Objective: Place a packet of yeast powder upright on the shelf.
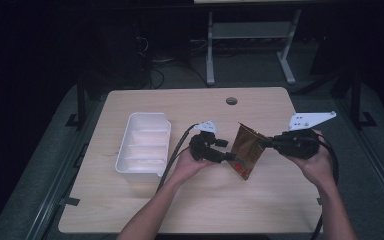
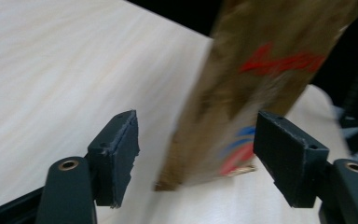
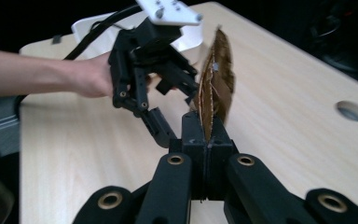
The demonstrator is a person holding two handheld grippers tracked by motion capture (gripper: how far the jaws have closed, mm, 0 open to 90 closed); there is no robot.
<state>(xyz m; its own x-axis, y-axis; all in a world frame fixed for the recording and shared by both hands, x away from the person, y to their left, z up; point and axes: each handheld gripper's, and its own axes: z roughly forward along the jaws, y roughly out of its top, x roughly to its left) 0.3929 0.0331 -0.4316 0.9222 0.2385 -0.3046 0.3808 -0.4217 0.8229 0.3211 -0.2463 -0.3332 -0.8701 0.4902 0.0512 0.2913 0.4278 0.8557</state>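
Note:
A brown snack packet [image 1: 246, 150] with red and blue print hangs tilted just above the table, its lower corner near the wood. My right gripper [image 1: 262, 142] is shut on the packet's right edge; in the right gripper view its jaws [image 3: 207, 135] pinch the thin packet [image 3: 214, 88] edge-on. My left gripper [image 1: 226, 150] reaches in from the left and stands open. In the left gripper view the packet [image 2: 251, 79] hangs between its open jaws [image 2: 198, 140], with a gap on each side. The left gripper [image 3: 177, 105] also appears in the right gripper view, beside the packet.
A white divided tray [image 1: 137, 172] sits on the table's left half, next to the left forearm. A round cable hole [image 1: 231, 101] lies near the far edge. The light wood table [image 1: 205, 200] has bare room in front and to the right.

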